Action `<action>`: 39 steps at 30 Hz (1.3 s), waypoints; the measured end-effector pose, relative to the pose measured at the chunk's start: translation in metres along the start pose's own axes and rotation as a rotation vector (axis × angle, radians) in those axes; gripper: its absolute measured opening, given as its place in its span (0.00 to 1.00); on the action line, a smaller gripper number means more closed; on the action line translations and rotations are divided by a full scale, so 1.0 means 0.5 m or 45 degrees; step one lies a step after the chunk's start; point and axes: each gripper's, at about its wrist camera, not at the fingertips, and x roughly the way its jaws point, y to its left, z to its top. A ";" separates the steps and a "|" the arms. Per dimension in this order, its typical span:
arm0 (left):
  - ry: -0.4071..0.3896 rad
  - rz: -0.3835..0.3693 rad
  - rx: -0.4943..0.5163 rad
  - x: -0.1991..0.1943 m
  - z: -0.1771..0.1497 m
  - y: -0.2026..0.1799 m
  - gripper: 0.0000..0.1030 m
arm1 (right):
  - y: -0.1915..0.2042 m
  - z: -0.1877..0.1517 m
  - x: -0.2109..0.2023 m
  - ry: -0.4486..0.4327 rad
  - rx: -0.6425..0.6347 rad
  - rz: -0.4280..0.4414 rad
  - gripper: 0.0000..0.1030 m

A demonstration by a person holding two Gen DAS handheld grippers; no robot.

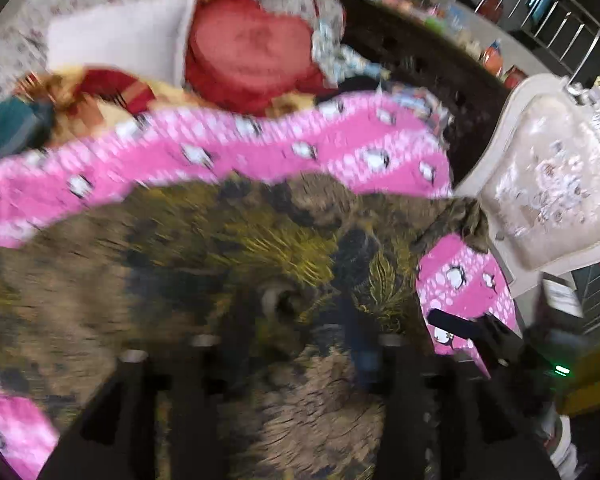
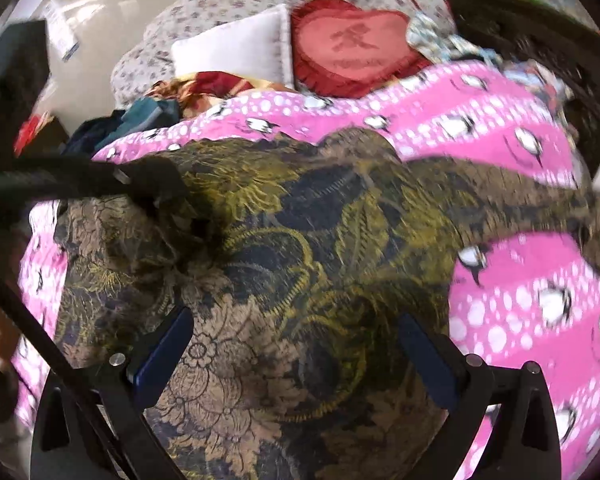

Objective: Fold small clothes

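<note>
A dark floral garment in brown, navy and yellow (image 2: 300,264) lies spread on a pink penguin-print blanket (image 2: 532,312). My right gripper (image 2: 296,344) is open, its blue-padded fingers (image 2: 428,360) spread over the garment's near part and holding nothing. My left gripper shows in the right wrist view (image 2: 160,196) at the garment's left part, pressed into bunched cloth. In the blurred left wrist view the garment (image 1: 228,264) fills the middle and covers the left gripper (image 1: 292,344); its fingertips are hidden. The right gripper (image 1: 472,328) shows at the right over the blanket (image 1: 260,148).
A red heart-shaped cushion (image 2: 352,48), a white pillow (image 2: 236,48) and a heap of other clothes (image 2: 152,112) lie behind the blanket. A cream upholstered chair (image 1: 548,184) stands at the right, beside a dark wooden headboard (image 1: 412,56).
</note>
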 end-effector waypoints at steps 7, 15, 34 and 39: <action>-0.206 0.290 0.006 -0.186 -0.050 0.125 0.82 | 0.078 0.063 0.057 -0.064 -0.081 0.088 1.00; -0.160 0.429 -0.299 -0.199 -0.110 0.329 0.82 | 0.122 0.134 0.130 -0.091 -0.140 0.043 0.08; -0.126 0.583 -0.243 -0.055 -0.075 0.299 0.82 | -0.089 0.142 0.050 -0.238 0.092 -0.210 0.74; -0.105 0.615 -0.287 -0.026 -0.068 0.325 0.82 | -0.089 0.120 0.060 -0.118 0.120 -0.130 0.77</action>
